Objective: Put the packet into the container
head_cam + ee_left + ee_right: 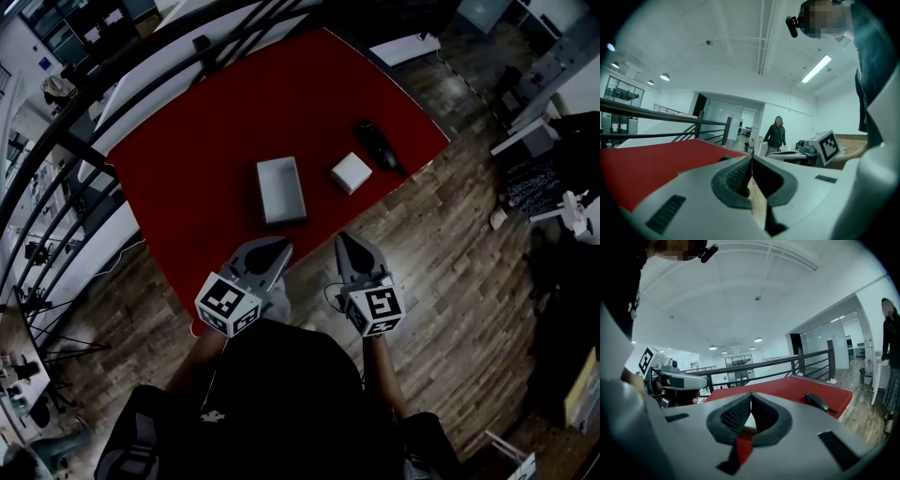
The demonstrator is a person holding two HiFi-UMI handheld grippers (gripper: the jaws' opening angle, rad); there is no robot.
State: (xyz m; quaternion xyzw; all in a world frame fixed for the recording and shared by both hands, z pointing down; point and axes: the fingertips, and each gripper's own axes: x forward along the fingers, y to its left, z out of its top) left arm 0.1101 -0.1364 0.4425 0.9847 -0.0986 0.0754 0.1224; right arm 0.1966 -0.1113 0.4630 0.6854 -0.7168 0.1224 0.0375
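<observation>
Packet (352,172) sits on the table (187,159) at the container's (281,190) three o'clock, apart from it. Small and white, it likely handles light and fairly stiff; pinch across opposite edges. Left gripper (279,249) and right gripper (343,240), near six o'clock, have fingers pressed together, empty.

The tabletop (206,169) has a flat, matt red covering, cloth-like. The floor (450,281) around it is wood planking with visible grain. The container (281,190) and the packet (352,172) look smooth, matt and pale. The left tongs (281,249) and right tongs (343,240) are smooth matt grey plastic with dark, ribbed, rubbery pads (738,176). The railing (787,360) is dark metal.
</observation>
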